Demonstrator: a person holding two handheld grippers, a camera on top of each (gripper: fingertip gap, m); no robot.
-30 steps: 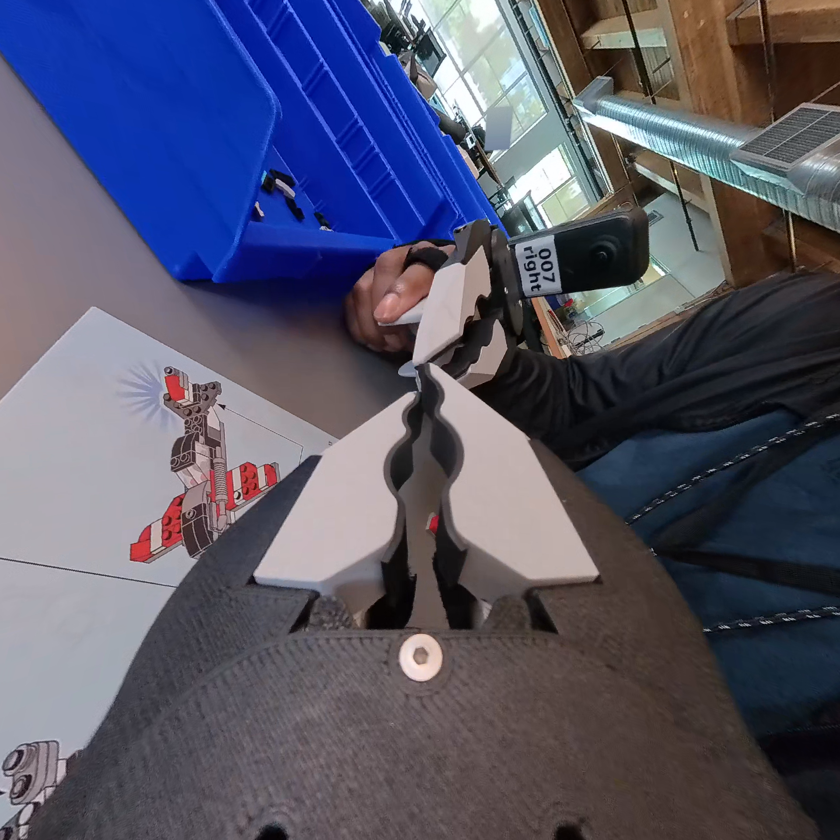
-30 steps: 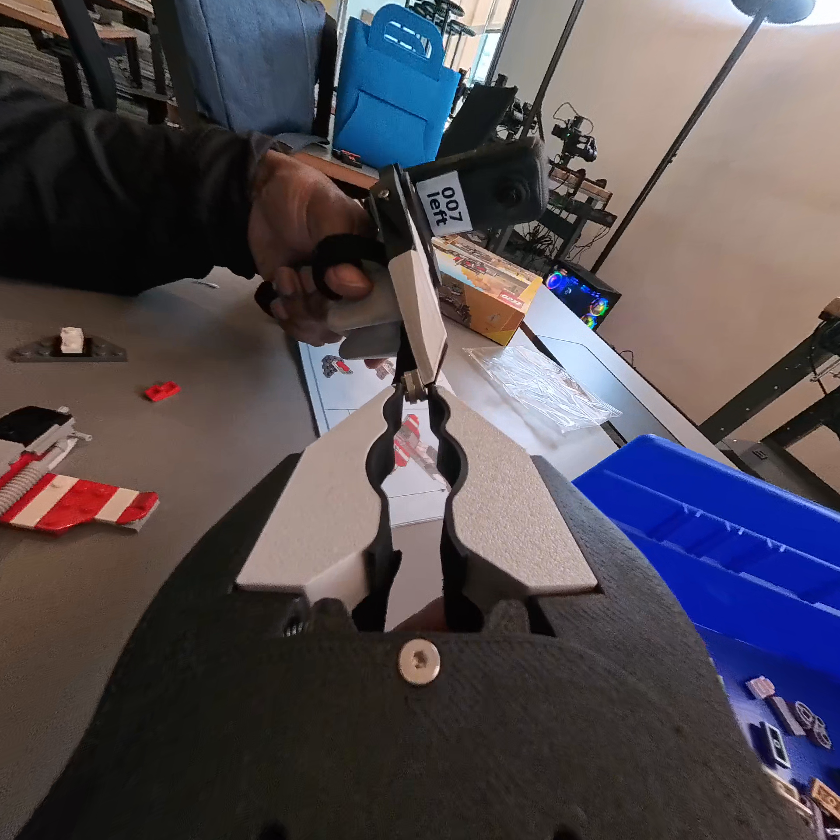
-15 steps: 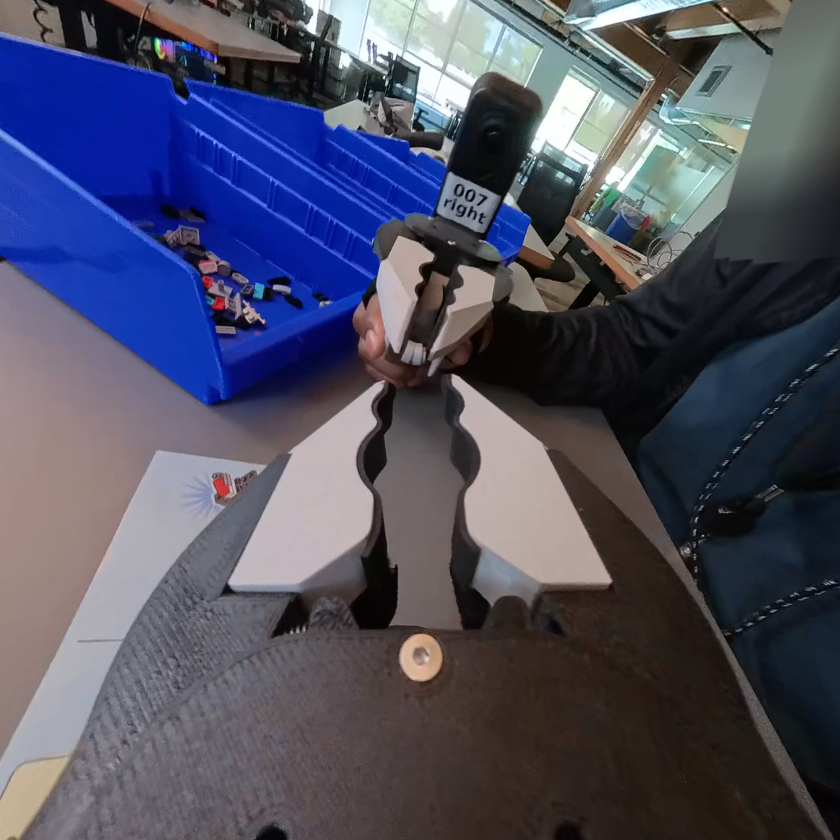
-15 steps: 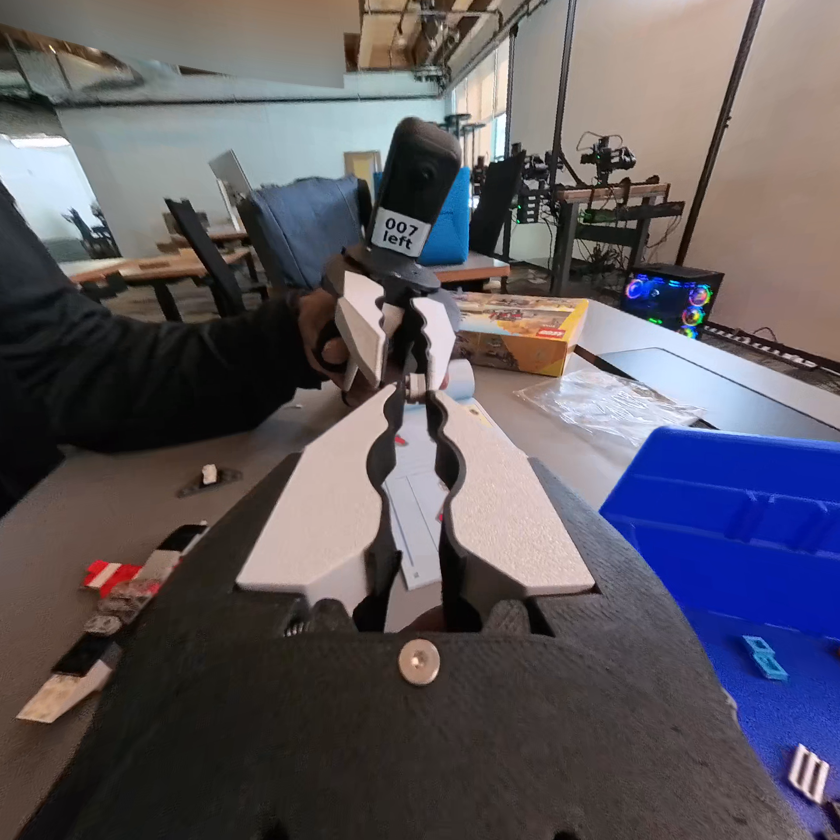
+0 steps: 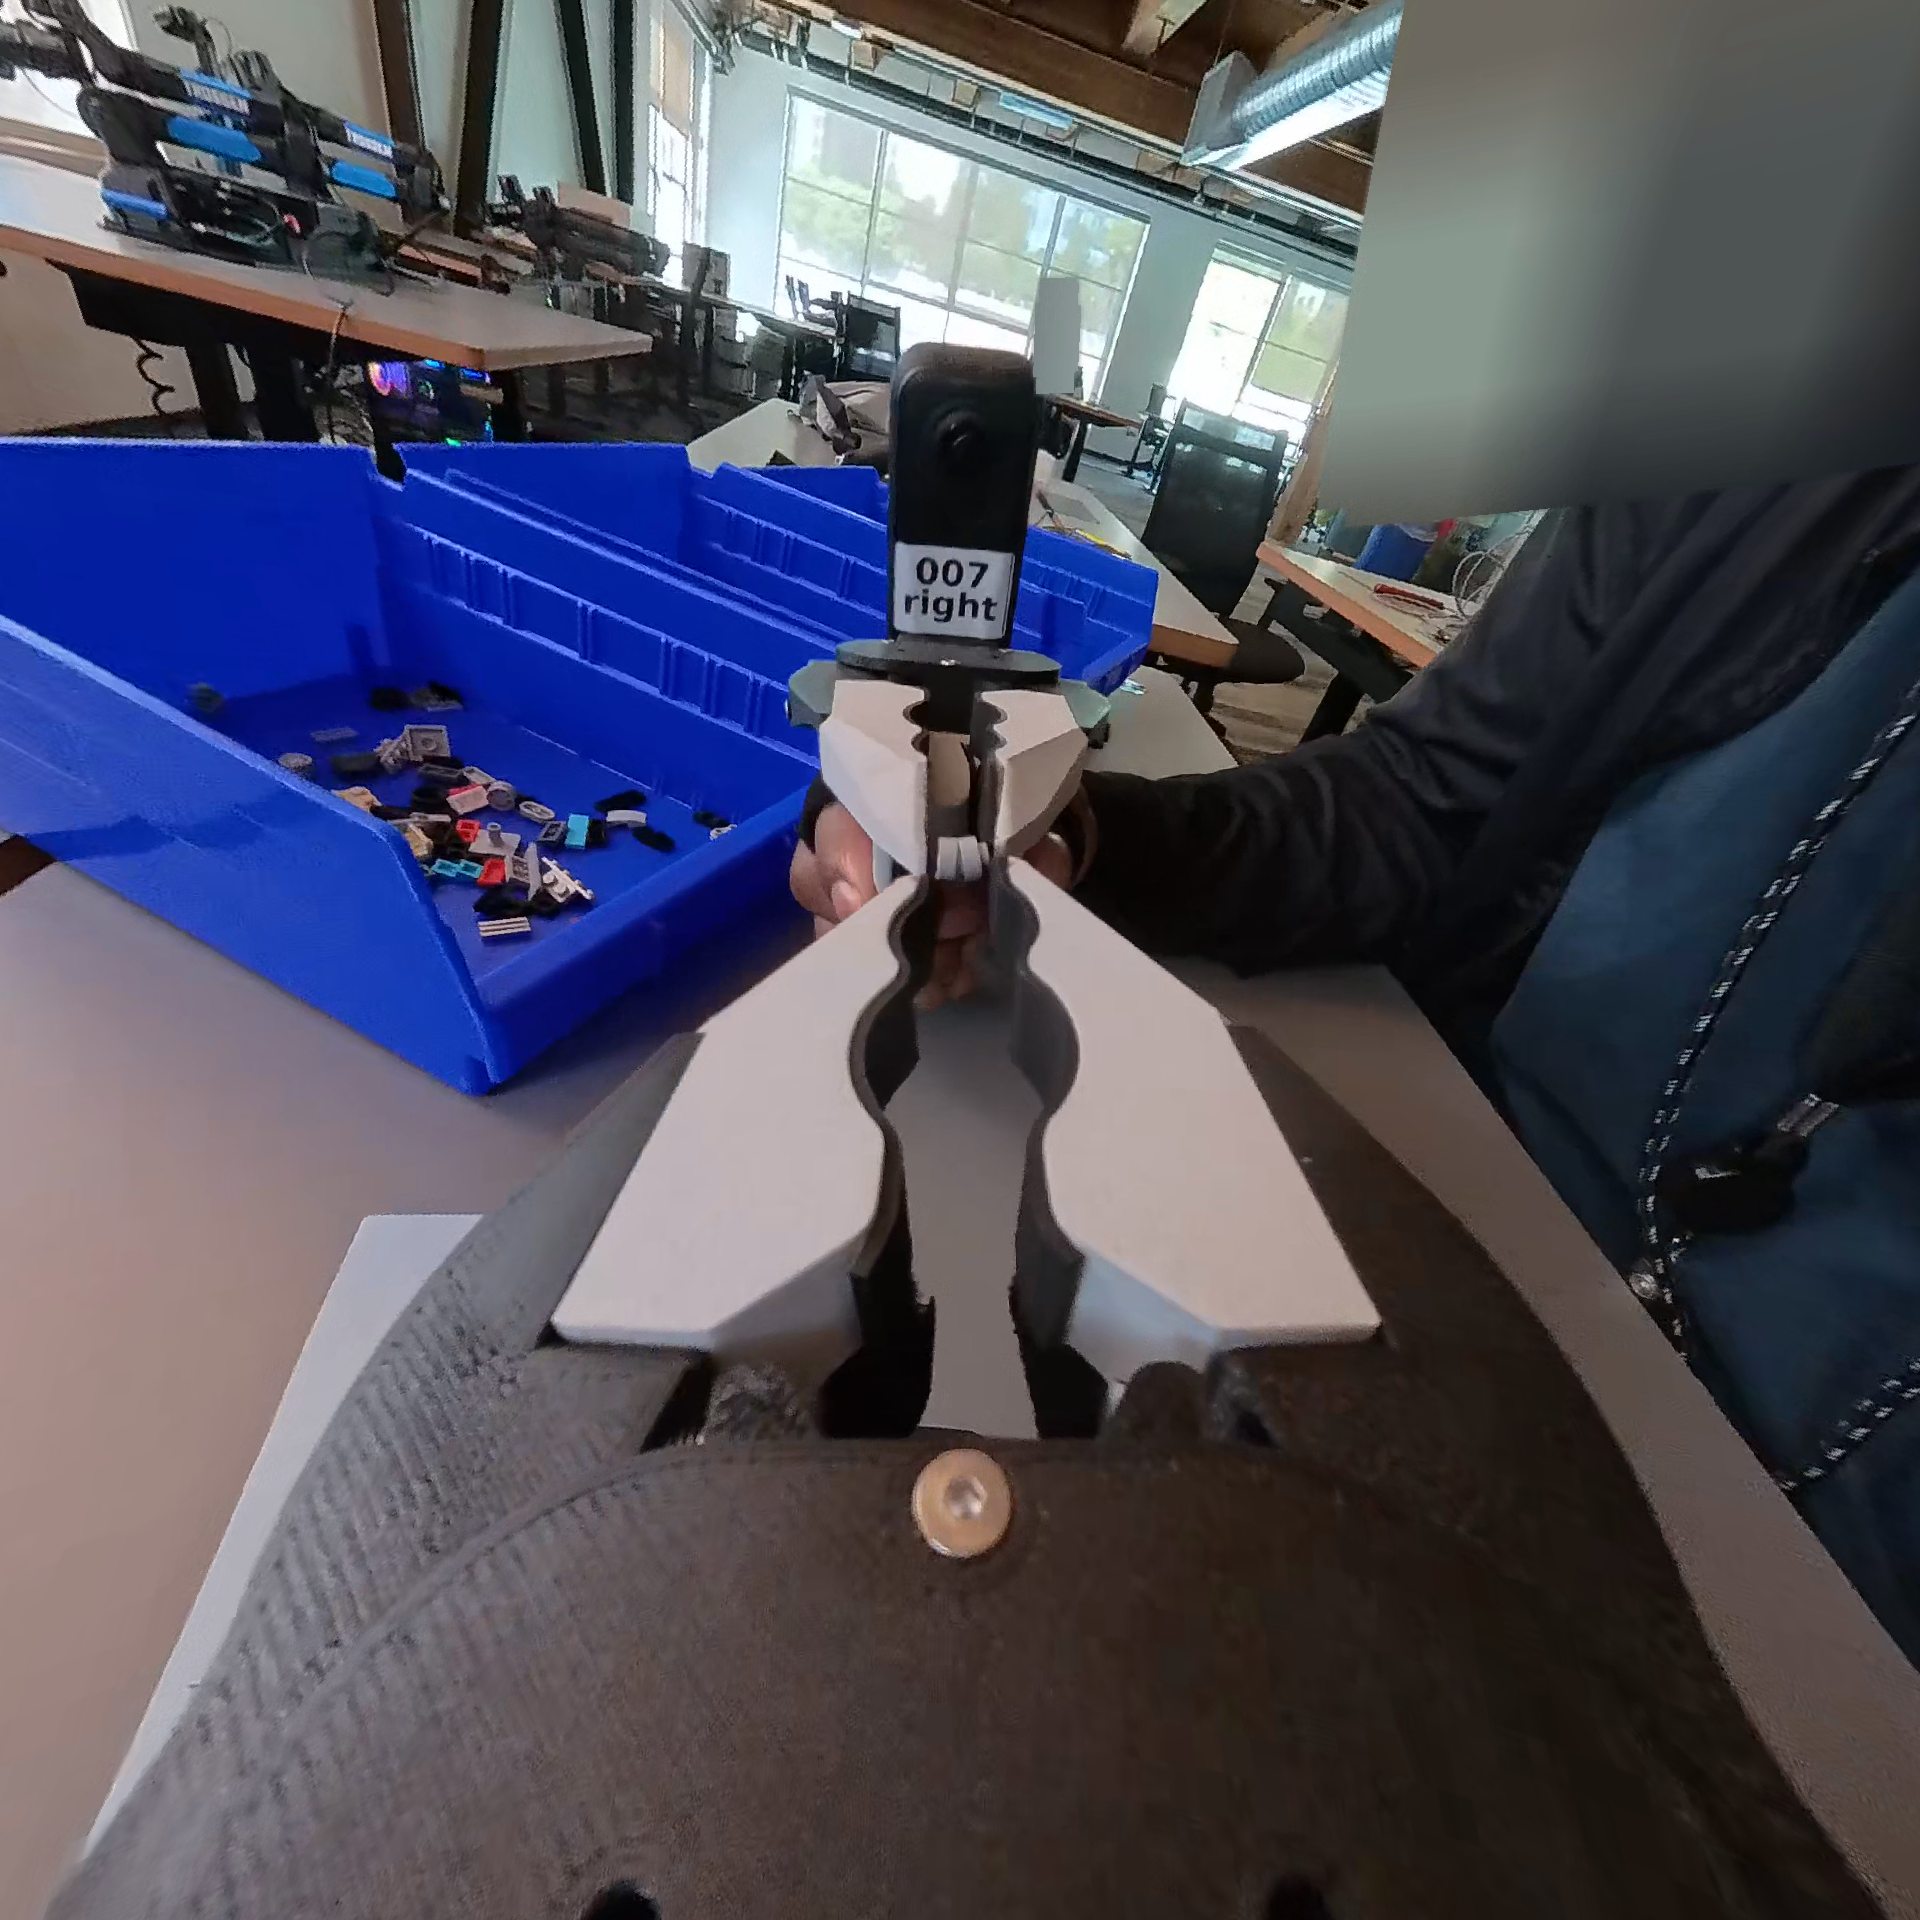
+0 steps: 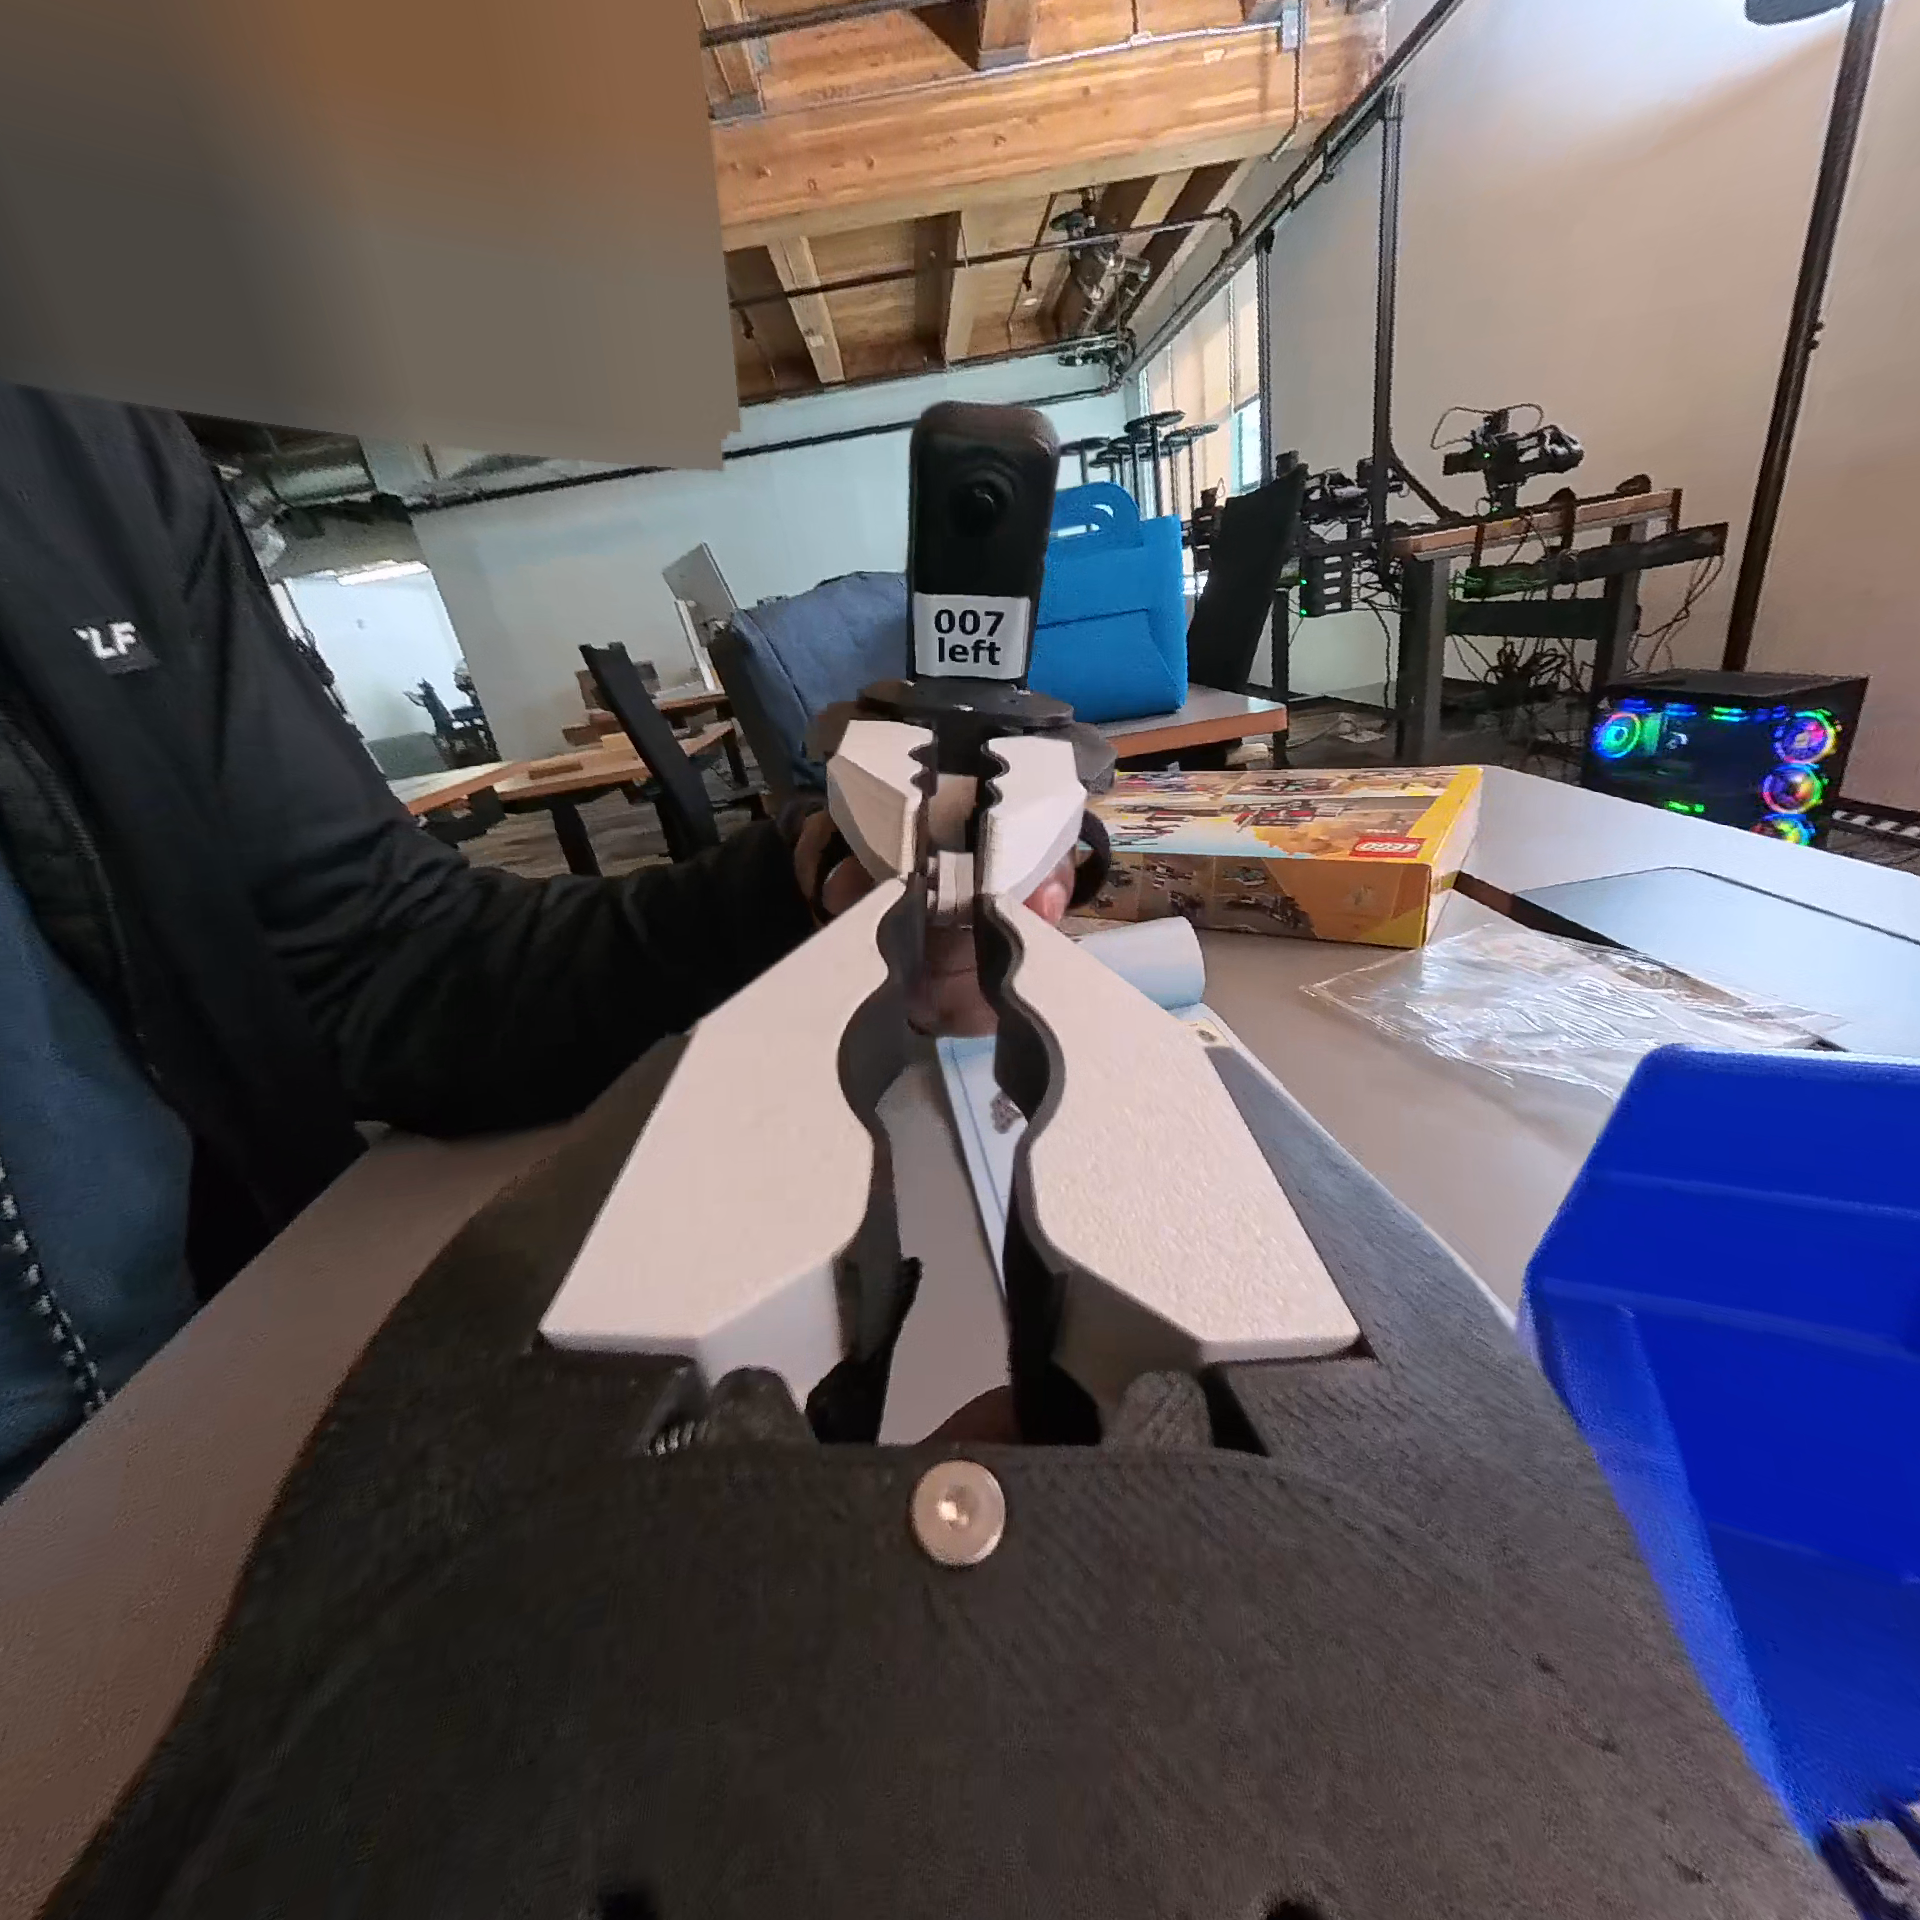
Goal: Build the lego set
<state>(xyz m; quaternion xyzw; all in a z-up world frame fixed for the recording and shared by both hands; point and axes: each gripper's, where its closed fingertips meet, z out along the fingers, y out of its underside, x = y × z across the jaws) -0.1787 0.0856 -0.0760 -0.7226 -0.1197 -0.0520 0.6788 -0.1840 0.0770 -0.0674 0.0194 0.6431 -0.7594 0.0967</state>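
My two grippers face each other tip to tip above the grey table. In the left wrist view my right gripper point(image 5: 961, 871) is shut on a small white ridged lego piece point(image 5: 961, 854). My left gripper point(image 5: 964, 896) has its jaws a narrow gap apart, with the tips right at that piece. I cannot tell whether they touch it. In the right wrist view the right gripper point(image 6: 951, 906) meets the left gripper point(image 6: 951, 885) at the same white piece point(image 6: 948, 871). A hand holds each gripper.
A blue bin point(image 5: 436, 966) holding several loose lego pieces point(image 5: 488, 821) stands at the left, and it also shows in the right wrist view point(image 6: 1745, 1299). The instruction sheet point(image 6: 1122, 961), a yellow set box point(image 6: 1278, 852) and a clear plastic bag point(image 6: 1548, 1008) lie on the table. My left and right fingertips are right by each other.
Both grippers have swung from tilted to level. The left gripper, shut a second ago, opened and then narrowed a little. The white piece stays in the right gripper.
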